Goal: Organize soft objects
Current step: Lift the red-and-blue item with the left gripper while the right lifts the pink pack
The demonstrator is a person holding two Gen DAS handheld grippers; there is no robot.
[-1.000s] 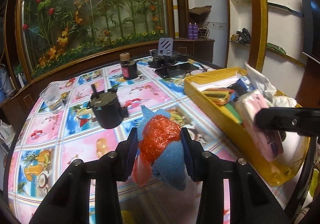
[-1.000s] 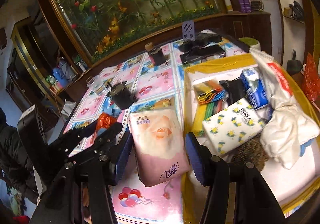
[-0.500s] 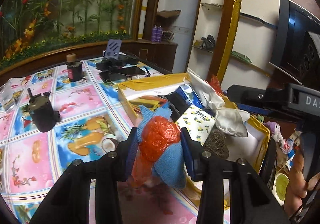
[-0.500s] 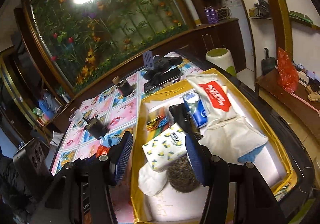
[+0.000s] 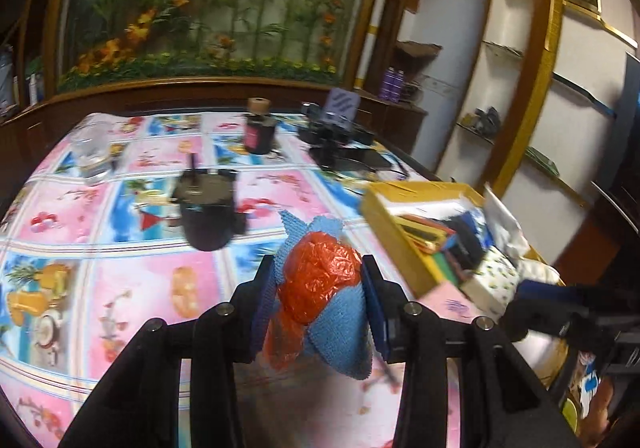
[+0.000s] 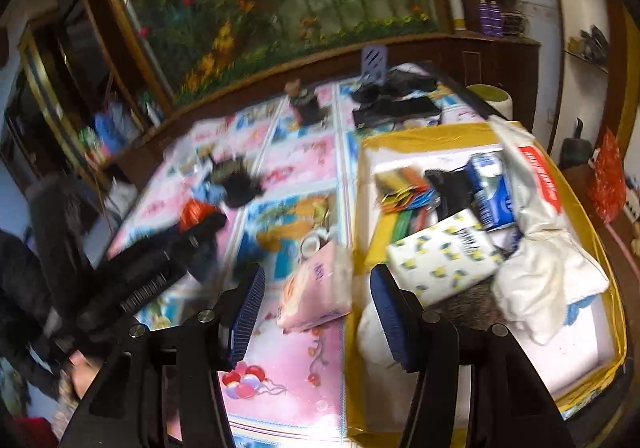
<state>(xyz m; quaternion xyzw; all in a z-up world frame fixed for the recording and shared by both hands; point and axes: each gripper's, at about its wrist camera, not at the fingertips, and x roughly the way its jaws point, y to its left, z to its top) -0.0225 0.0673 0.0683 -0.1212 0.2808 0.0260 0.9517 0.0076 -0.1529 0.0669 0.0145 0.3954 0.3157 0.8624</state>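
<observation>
The left gripper (image 5: 319, 302) is clamped on a blue knitted cloth (image 5: 338, 332) wrapped around a crumpled orange plastic bag (image 5: 320, 278), held above the patterned tablecloth (image 5: 132, 280). The right gripper (image 6: 316, 312) has its fingers spread apart with nothing between them; a pink tissue pack (image 6: 316, 294) lies on the cloth ahead, apparently leaning against the wall of the yellow box (image 6: 354, 207), though blur obscures the contact. Inside the box sits a lemon-print tissue pack (image 6: 444, 256).
</observation>
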